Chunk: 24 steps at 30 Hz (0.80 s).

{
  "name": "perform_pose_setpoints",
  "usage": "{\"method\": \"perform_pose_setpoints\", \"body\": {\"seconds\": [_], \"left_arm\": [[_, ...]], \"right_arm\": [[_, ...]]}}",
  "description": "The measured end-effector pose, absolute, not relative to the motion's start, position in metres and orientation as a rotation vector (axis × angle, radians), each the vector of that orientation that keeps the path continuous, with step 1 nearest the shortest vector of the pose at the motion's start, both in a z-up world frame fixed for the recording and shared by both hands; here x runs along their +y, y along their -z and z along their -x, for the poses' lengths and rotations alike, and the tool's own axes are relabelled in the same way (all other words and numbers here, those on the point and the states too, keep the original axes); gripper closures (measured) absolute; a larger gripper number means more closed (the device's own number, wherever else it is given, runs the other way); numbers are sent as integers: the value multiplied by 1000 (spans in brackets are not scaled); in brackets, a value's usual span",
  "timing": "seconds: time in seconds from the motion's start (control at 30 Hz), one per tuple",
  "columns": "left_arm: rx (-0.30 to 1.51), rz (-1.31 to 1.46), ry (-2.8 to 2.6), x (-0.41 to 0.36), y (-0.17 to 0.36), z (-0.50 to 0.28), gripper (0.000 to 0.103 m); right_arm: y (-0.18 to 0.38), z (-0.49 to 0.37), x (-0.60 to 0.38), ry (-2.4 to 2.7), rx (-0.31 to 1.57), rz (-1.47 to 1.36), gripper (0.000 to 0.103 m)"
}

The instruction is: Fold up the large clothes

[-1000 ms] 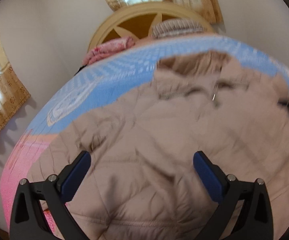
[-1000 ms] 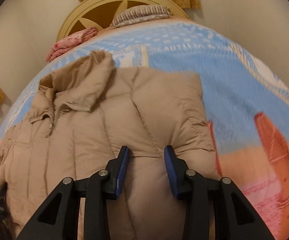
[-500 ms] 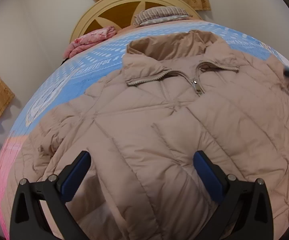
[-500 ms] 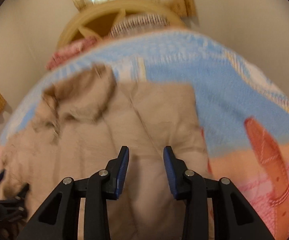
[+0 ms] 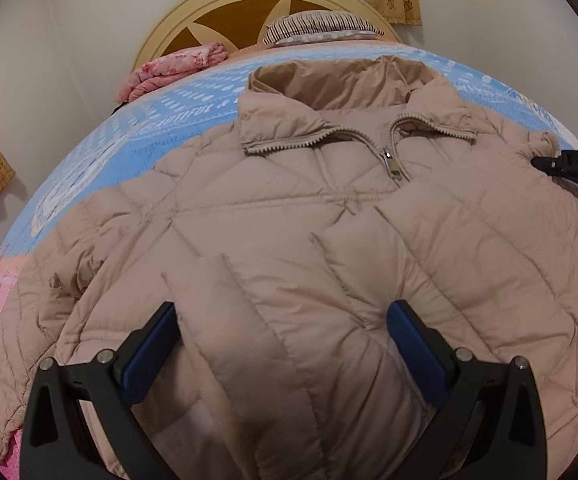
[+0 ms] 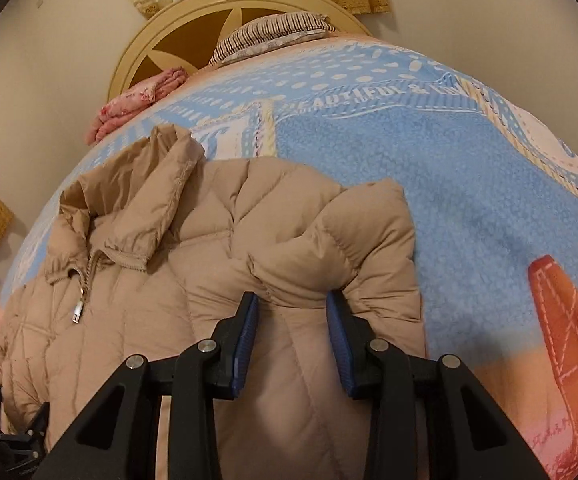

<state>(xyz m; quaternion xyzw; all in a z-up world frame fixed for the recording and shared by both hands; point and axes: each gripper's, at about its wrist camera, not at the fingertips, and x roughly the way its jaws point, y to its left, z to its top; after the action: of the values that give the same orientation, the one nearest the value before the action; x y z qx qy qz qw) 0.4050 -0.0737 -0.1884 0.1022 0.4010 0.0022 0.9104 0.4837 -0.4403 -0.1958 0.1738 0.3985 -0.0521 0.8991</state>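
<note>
As seen from the left wrist, now sits lower and closer over the jacket than a second ago, with the blur gone. Lies zipped and front-up on the blanket, collar toward the headboard. Shows one sleeve already folded across the chest, running down between the wide-apart jaws of the left gripper. Grips nothing: stands open, blue pads to either side of that sleeve and not pressing on it, aimed steeply down. Catches the right gripper at the far right edge, beside the shoulder.

Seen from the right wrist, differs more. Has drawn the other sleeve, flat on the blanket a second ago, into a bunched hump. Clamps a ridge of that padded cloth between narrowed jaws, pads pressing in from both sides. Points steeply down, with the sleeve's outer edge curling over just right of the jaws and bare blanket beyond. Suggests the second sleeve fold is under way: probably still to be carried inward over the chest, toward the zip. Leaves the fold of the body yet to do. Glimpses the left gripper at the lower left corner, too little of it there to read.
</note>
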Motion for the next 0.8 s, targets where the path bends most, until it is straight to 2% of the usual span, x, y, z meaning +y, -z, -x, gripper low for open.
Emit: {"method": "perform_pose_setpoints", "body": {"seconds": [0.13, 0.27, 0.37, 0.4, 0.63, 0.8], "left_arm": [[830, -203, -2, -73, 189, -405, 0], [831, -201, -1, -73, 189, -405, 0], [830, -196, 1, -72, 189, -405, 0], [830, -194, 2, -71, 189, -405, 0], [831, -184, 6, -69, 189, -405, 0], [833, -182, 7, -69, 189, -405, 0]], "right_arm": [[186, -485, -434, 129, 859, -291, 67], [148, -457, -423, 101, 800, -280, 65], [131, -433, -398, 39, 794, -236, 53], [132, -425, -386, 21, 803, -205, 48], [181, -411, -370, -1, 882, -224, 48], [192, -413, -375, -2, 875, -253, 48]]}}
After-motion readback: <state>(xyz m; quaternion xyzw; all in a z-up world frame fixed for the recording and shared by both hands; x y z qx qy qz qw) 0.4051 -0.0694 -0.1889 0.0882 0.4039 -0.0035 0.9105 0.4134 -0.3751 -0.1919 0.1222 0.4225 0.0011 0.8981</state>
